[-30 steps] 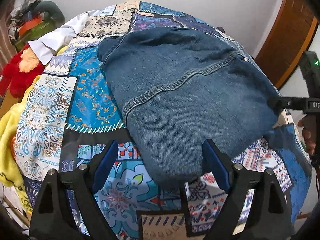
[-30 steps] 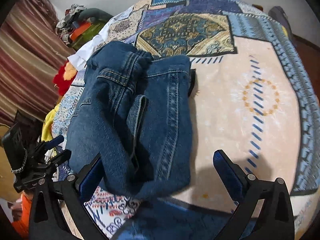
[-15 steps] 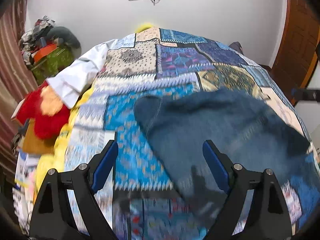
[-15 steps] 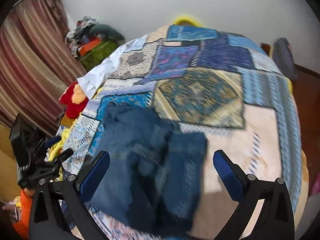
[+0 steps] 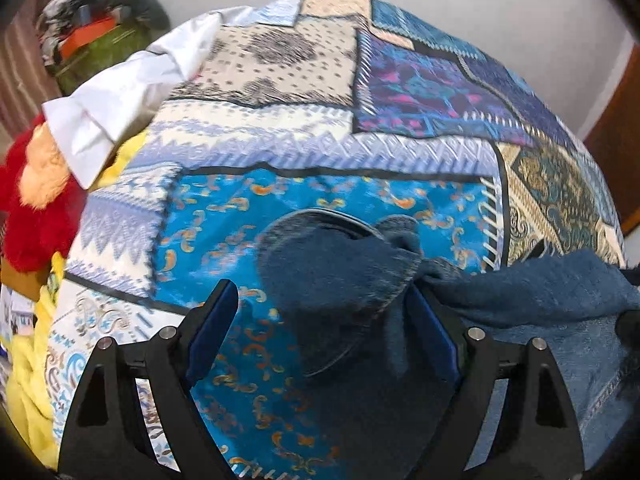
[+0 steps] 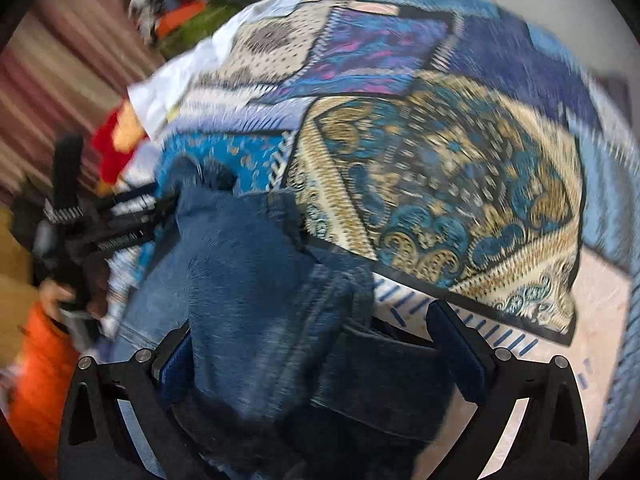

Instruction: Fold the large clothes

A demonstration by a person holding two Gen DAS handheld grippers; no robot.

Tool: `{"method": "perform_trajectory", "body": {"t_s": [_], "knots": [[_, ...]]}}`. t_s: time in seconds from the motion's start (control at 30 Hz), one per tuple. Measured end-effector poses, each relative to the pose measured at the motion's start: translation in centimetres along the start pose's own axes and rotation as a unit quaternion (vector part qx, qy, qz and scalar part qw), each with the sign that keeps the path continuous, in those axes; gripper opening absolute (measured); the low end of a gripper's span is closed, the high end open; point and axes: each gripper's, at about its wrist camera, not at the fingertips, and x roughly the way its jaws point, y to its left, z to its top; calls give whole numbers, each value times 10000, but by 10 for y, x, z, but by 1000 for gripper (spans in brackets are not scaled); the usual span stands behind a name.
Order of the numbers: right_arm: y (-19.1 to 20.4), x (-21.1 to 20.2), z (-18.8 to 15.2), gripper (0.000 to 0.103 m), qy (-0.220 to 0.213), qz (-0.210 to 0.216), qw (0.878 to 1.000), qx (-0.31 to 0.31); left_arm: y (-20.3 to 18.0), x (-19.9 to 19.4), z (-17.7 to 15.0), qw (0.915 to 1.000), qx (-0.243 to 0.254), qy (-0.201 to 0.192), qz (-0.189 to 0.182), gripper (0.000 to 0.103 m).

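Since the frame 1 second back, the denim garment (image 5: 336, 280) had gone from a flat, neatly folded bundle ahead of both grippers to a bunched, crumpled mass drawn close in among the fingers, and the patchwork bedspread (image 5: 320, 128) beyond it had come into fuller view.

In the left wrist view, the left gripper (image 5: 324, 332) had its 2 fingers spread wide. A rounded fold of denim sat between them, crowded against the right-hand blue pad (image 5: 432, 332), while the left-hand pad (image 5: 212, 320) stood apart from the cloth with bare blue bedspread showing in the gap. More denim trailed off to the right behind that finger.

In the right wrist view, which was blurred, the right gripper (image 6: 320, 356) also had its fingers spread. The denim (image 6: 256, 288) filled the left part of the gap and lay against or over the left-hand pad (image 6: 176, 368); the right-hand pad (image 6: 456, 352) was clear of it. Whether either pad actually pressed the cloth could not be told.

A white garment (image 5: 120, 100) and a red plush toy (image 5: 32, 208) lay at the bed's far left edge.
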Motion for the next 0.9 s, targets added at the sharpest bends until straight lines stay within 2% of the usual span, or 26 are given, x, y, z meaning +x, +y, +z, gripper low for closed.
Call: {"method": "perform_trajectory", "body": {"t_s": [0.07,0.17,0.23,0.33,0.4,0.53,0.6,0.63,0.67,0.73,0.83,0.9], "knots": [[-5,-6,-6,103,-23,-77,9999,79,6,-15,-1,10000,-56,-70,3,87],[10,-26,-17,103,-306,-480,9981,-218,9,-48,-6,9981,183,-343,483,87],[19,-44,-22,103,-522,-622,9960,-377,9,-64,-8,9975,352,-406,464,87],[32,-72,-29,103,-785,-486,9951,-341,5,-87,-23,9973,548,-399,265,87],[40,-78,-34,103,-738,-183,9968,-257,0,-98,-37,9976,612,-312,83,87],[52,-56,-52,103,-235,-28,9992,-334,-12,-108,-67,9978,538,-89,-378,87],[53,-39,-61,103,52,-282,9975,-639,-16,-108,-84,9970,397,85,-659,87],[51,-31,-67,103,145,-591,9949,-800,-16,-108,-91,9962,326,161,-788,87],[48,-28,-71,103,149,-698,9937,-859,-16,-105,-100,9947,223,264,-966,87],[34,-29,-76,103,145,-444,9967,-664,-15,-97,-109,9922,48,437,-1170,88],[10,-22,-79,103,372,140,9992,65,-5,-71,-122,9812,-582,900,-1603,92],[-3,-11,-80,103,554,522,9961,445,5,-55,-128,9653,-1260,1108,-2001,95]]}}
